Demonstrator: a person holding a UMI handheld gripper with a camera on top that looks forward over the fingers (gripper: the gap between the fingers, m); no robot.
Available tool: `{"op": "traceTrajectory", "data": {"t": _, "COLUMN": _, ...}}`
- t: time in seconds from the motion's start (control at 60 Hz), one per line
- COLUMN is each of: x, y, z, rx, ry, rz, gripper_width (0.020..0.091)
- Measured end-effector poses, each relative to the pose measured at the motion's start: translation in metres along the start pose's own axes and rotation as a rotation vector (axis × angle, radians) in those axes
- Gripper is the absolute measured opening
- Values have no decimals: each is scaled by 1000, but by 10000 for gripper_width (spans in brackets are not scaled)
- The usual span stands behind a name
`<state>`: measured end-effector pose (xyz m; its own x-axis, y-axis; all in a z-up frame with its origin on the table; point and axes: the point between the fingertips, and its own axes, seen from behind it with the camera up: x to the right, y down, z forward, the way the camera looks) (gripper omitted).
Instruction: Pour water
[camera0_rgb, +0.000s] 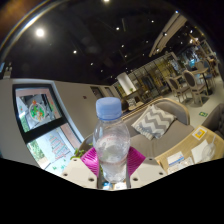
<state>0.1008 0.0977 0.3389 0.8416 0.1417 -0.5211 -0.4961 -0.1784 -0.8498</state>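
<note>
The tool (113, 165) looks clamped on the clear water bottle (112, 140), pink pads (134, 160) hugging both sides, bottle dead centre between the fingers, long axis upright, blue cap (108, 105) on top, so no tilt toward pouring yet.

Clear plastic water bottle (112, 145): pale blue cap, transparent body. Tool (113, 162) finger pads (134, 160): magenta, showing on both sides of the bottle. Cushion (152, 122): grey-and-white zigzag pattern. Ceiling (95, 35): dark, dotted with white lights.
</note>
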Motion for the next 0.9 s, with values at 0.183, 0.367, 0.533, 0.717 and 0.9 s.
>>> {"op": "traceTrajectory", "data": {"t": 0.183, "x": 120, "y": 36, "z": -9, "rx": -93, "ry": 235, "rz": -361, "gripper_width": 323}}
{"op": "traceTrajectory", "data": {"t": 0.367, "x": 200, "y": 113, "z": -18, "rx": -226, "ry": 319, "rz": -458, "gripper_width": 323}}
{"op": "traceTrajectory", "data": {"t": 0.533, "x": 228, "y": 152, "z": -22, "rx": -281, "ry": 328, "rz": -468, "gripper_width": 323}}
{"op": "traceTrajectory", "data": {"t": 0.717, "x": 237, "y": 166, "z": -26, "rx": -266, "ry": 335, "rz": -446, "gripper_width": 346}}
{"op": "traceTrajectory", "data": {"t": 0.9, "x": 239, "y": 167, "z": -30, "rx": -303, "ry": 376, "rz": -410, "gripper_width": 545}}
